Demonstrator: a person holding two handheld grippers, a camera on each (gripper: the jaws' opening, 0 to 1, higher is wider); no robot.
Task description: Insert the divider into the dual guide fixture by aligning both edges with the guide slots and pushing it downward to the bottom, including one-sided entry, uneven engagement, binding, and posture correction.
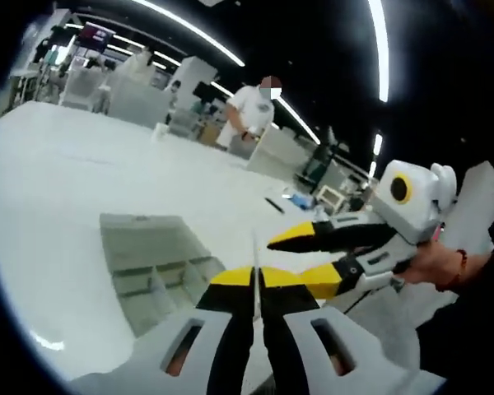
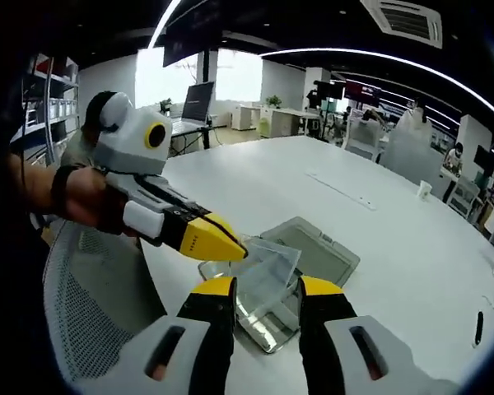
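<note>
My left gripper (image 1: 258,276) is shut on a thin clear divider (image 1: 254,247), which shows edge-on above its yellow tips. In the right gripper view the left gripper (image 2: 224,243) comes in from the left and holds that divider (image 2: 267,271) tilted above the clear guide fixture (image 2: 317,251), a compartmented tray on the white table. The same fixture (image 1: 152,267) lies to the left, beyond my left jaws. My right gripper (image 2: 267,288) is open, with the divider's near edge in the gap between its jaws. Seen from the left, the right gripper (image 1: 300,259) reaches in from the right, close to the divider.
The white table (image 2: 370,206) stretches wide around the fixture. A mesh chair (image 2: 90,304) stands at the near left, a cup (image 2: 424,190) and a dark pen (image 2: 477,327) toward the right. A person in white (image 1: 251,107) stands at the far side.
</note>
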